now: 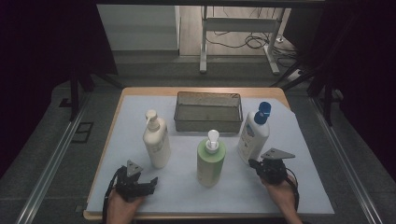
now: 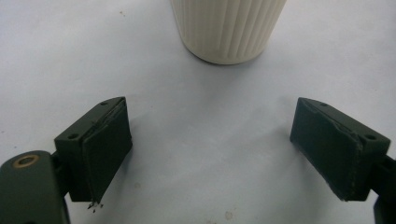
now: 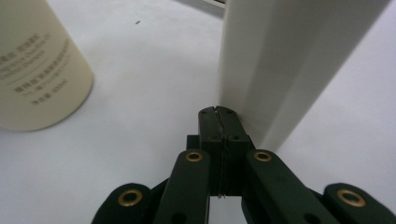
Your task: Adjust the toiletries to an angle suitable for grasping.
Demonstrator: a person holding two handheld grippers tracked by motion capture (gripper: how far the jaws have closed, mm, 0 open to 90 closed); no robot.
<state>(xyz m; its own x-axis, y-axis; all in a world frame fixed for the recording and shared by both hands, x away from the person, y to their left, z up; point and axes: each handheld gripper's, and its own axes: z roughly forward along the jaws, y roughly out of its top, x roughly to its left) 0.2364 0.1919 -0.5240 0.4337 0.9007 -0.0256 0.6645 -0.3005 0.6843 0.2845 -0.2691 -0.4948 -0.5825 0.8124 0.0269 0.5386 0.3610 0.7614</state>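
Three bottles stand on the white sheet: a cream pump bottle (image 1: 156, 140), a green pump bottle (image 1: 211, 161) and a white bottle with a blue cap (image 1: 254, 133). My left gripper (image 1: 140, 177) rests near the front edge, just in front of the cream bottle. In the left gripper view its jaws stand wide apart, the left gripper (image 2: 210, 126) open and empty, with the ribbed cream bottle base (image 2: 229, 28) ahead. My right gripper (image 1: 252, 164) is shut with nothing in it. Its tip, the right gripper (image 3: 218, 112), sits at the foot of the white bottle (image 3: 280, 65), with the green bottle (image 3: 32, 70) to its left.
A dark wire-mesh basket (image 1: 208, 122) stands empty at the back middle of the table. The white sheet (image 1: 299, 186) covers most of the wooden tabletop. Dark curtains flank the table and metal rails run along both sides.
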